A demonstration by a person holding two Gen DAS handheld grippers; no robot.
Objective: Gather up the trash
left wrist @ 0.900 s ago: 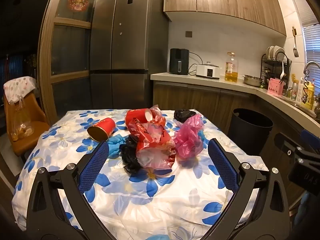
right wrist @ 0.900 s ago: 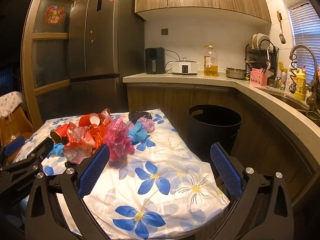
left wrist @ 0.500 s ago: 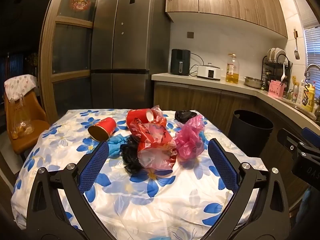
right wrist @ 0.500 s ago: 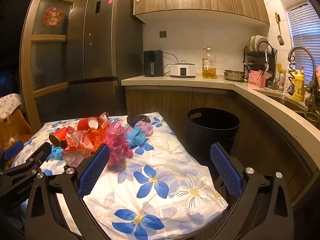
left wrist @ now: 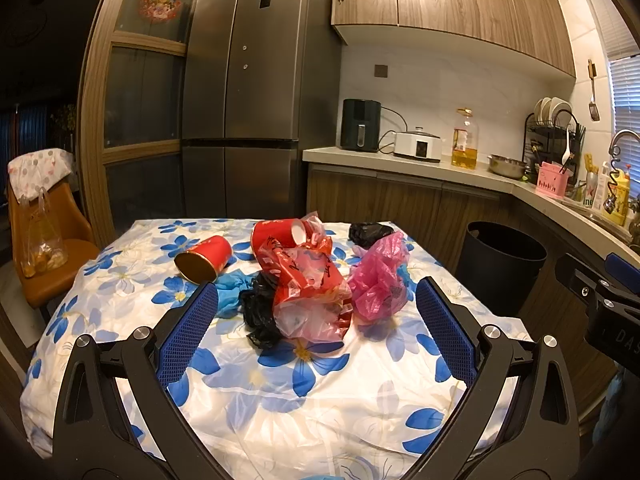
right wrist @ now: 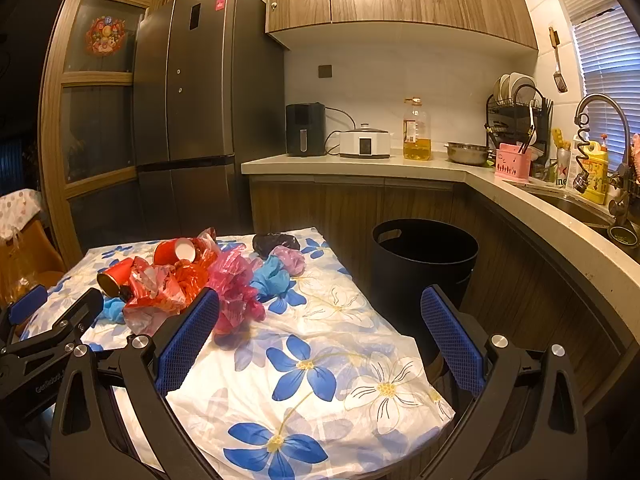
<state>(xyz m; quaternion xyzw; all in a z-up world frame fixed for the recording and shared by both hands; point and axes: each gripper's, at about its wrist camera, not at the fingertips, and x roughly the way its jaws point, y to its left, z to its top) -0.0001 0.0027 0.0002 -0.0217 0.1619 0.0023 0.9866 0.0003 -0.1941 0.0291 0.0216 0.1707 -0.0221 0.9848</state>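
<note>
Trash lies heaped on the table with the blue-flowered cloth (left wrist: 320,392): a red paper cup on its side (left wrist: 205,260), a second red cup (left wrist: 278,234), a crumpled red plastic bag (left wrist: 308,284), a pink bag (left wrist: 380,276), black bags (left wrist: 260,312) and blue gloves (left wrist: 230,286). My left gripper (left wrist: 316,300) is open, held short of the heap with nothing between its fingers. In the right wrist view the same heap (right wrist: 180,280) sits at the left. My right gripper (right wrist: 320,304) is open and empty over the table's right part. A black bin (right wrist: 424,264) stands beside the table.
A dark fridge (left wrist: 244,120) stands behind the table. The kitchen counter (right wrist: 400,164) carries an air fryer, a cooker, an oil bottle and a dish rack, and curves round to a sink (right wrist: 572,200). An orange chair (left wrist: 44,248) with a hanging bag stands at the left.
Both grippers have drifted slightly, so the scene sits a little differently in each view. The trash has not moved, and both grippers are still open.
</note>
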